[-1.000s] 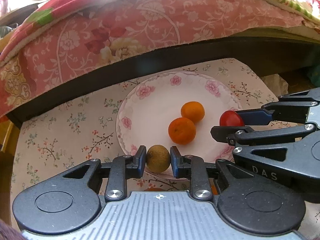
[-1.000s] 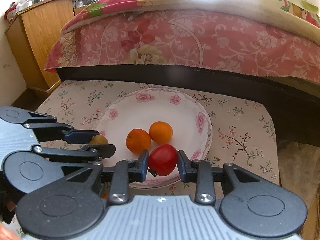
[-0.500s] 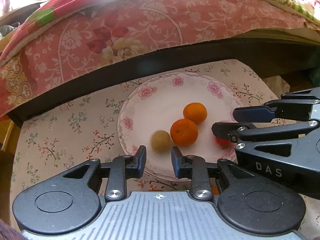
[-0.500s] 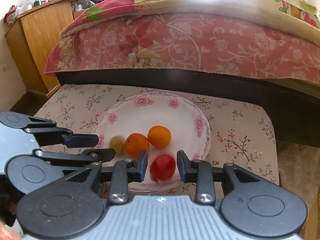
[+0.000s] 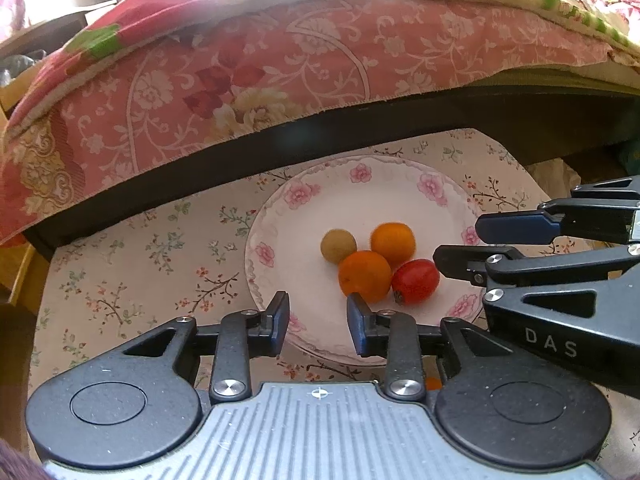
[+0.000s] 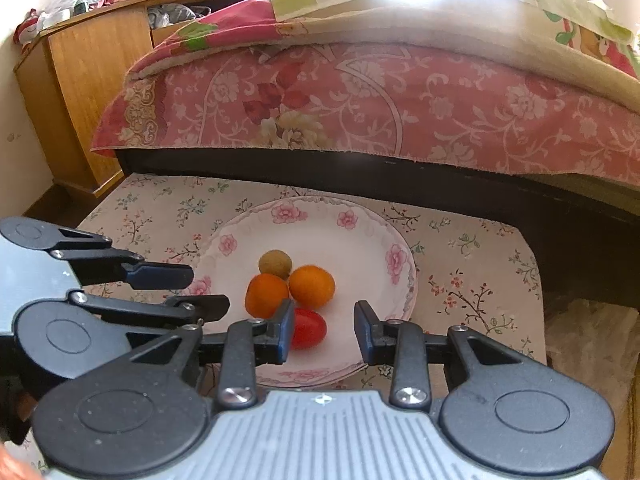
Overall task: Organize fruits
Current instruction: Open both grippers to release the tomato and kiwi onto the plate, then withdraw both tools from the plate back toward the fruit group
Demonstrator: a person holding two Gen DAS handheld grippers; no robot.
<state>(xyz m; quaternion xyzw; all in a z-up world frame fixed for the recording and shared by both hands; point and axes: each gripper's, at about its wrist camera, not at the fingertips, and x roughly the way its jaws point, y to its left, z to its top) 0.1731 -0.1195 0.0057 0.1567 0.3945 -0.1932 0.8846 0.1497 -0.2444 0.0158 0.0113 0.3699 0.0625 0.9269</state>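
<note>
A white plate with pink flowers (image 5: 360, 184) (image 6: 360, 232) lies on the floral cloth. On it lie two oranges (image 5: 364, 276) (image 5: 393, 242) (image 6: 266, 295) (image 6: 312, 286), a small brown-green fruit (image 5: 338, 245) (image 6: 275, 264) and a red tomato (image 5: 415, 281) (image 6: 308, 329), all close together. My left gripper (image 5: 318, 322) is open and empty over the plate's near rim. My right gripper (image 6: 324, 334) is open and empty; the tomato lies just beyond its left finger. Each gripper shows in the other's view (image 5: 464, 244) (image 6: 196, 290).
A low table with a floral cloth (image 5: 140, 264) (image 6: 472, 280) holds the plate. A bed with a pink floral cover (image 5: 280, 72) (image 6: 360, 100) overhangs its far edge. A wooden cabinet (image 6: 80, 80) stands at the left.
Both grippers let go of their fruit and drew back. The brown-green fruit and the tomato now lie on the plate beside the oranges.
</note>
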